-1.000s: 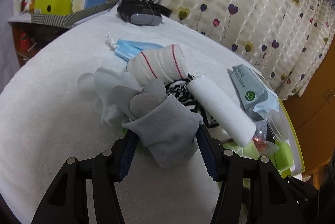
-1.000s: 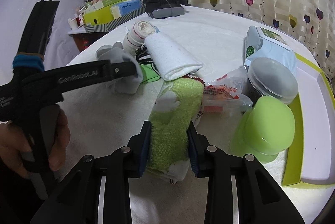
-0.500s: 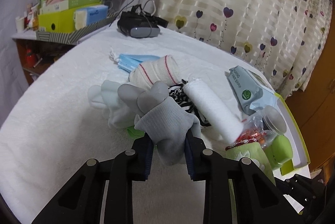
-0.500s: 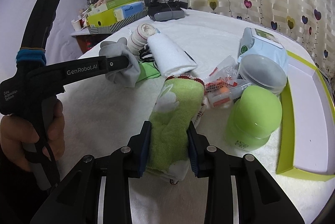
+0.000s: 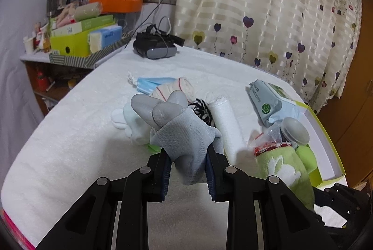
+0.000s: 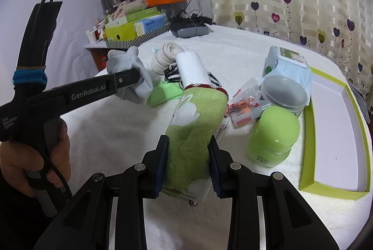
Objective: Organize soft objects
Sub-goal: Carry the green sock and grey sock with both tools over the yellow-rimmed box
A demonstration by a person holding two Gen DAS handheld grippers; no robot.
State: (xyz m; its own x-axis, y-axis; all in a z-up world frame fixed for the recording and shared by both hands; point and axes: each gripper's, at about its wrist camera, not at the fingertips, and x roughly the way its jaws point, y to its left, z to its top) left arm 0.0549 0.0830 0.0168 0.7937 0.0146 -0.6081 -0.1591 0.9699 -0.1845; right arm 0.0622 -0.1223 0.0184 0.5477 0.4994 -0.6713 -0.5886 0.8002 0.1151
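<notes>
The left tongs (image 5: pixel 187 170) grip a grey glove (image 5: pixel 184 133) by its cuff, held above the white-covered counter (image 5: pixel 70 145). The right tongs (image 6: pixel 187 166) are clamped on a green sock (image 6: pixel 195 124) with white rabbit shapes. Behind them lie a rolled white towel (image 6: pixel 191 68), a striped cloth roll (image 6: pixel 163 56) and a green box lid (image 6: pixel 335 140) at the right edge.

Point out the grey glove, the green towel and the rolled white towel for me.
grey glove (image 5: pixel 186 135), left wrist view, on its cuff.
green towel (image 6: pixel 195 126), right wrist view, mid-fabric.
rolled white towel (image 5: pixel 227 124), left wrist view, mid-roll.
</notes>
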